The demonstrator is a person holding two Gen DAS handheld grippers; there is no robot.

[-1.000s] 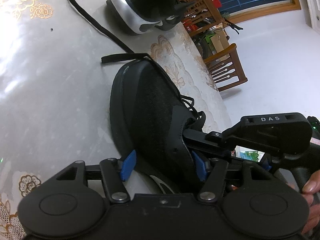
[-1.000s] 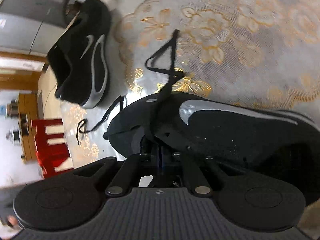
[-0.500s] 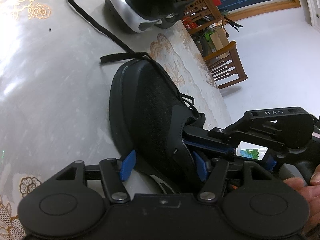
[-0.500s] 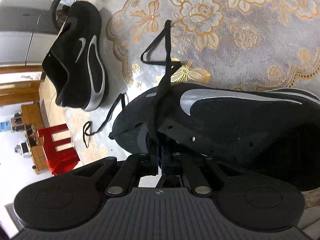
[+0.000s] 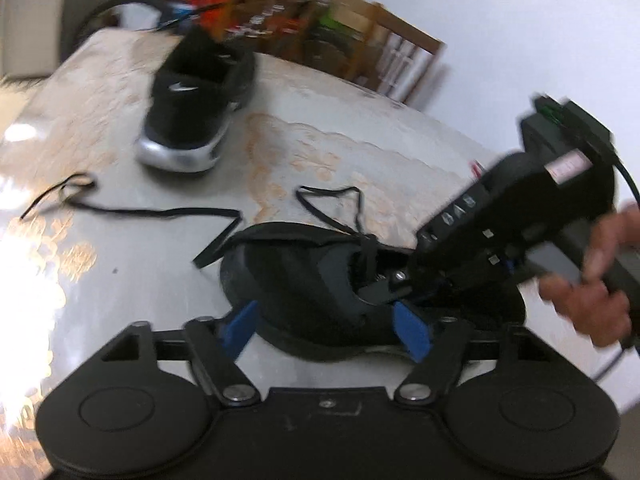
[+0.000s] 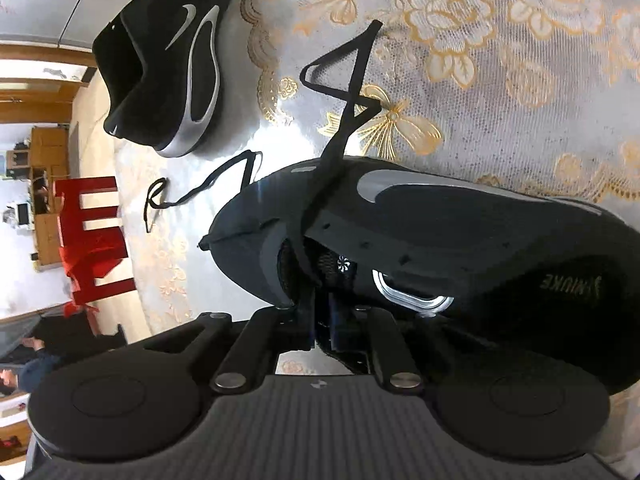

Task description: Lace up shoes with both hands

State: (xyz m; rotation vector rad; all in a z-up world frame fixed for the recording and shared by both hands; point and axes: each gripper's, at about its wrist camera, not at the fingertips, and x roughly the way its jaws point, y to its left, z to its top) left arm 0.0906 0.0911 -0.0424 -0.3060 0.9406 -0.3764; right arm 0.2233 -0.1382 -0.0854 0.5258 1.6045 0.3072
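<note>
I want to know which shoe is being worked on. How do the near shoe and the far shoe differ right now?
The near shoe has a black lace running from its front eyelets out onto the table; the far shoe shows no lace. The right gripper sits at the near shoe's eyelets and the left gripper straddles it; the far shoe stands apart, untouched. Both are black with silver swooshes and soles.
</note>
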